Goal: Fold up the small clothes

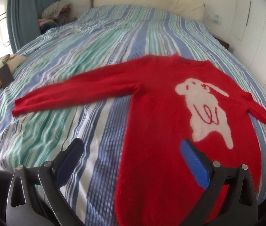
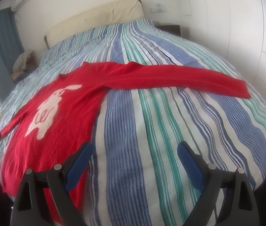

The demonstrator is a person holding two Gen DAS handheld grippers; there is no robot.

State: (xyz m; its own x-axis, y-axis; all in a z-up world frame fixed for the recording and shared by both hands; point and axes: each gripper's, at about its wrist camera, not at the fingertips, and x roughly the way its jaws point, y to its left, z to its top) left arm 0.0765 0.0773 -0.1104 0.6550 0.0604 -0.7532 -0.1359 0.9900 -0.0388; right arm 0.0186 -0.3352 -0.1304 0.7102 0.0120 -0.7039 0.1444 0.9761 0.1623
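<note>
On the striped blue-and-green bed (image 1: pixel 95 60), a red knitted sweater (image 1: pixel 161 113) lies flat; left tool (image 1: pixel 133 150) and right tool (image 2: pixel 134 150) both gape apart, empty.

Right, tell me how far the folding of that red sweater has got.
Done: the red sweater lies spread flat, front up, on the striped bedspread, both sleeves stretched out sideways. In hand: nothing; the left hand-held gripper and the right hand-held gripper are both open and empty above the bed. Left: every fold; no sleeve is turned in and the body is not doubled over.
</note>
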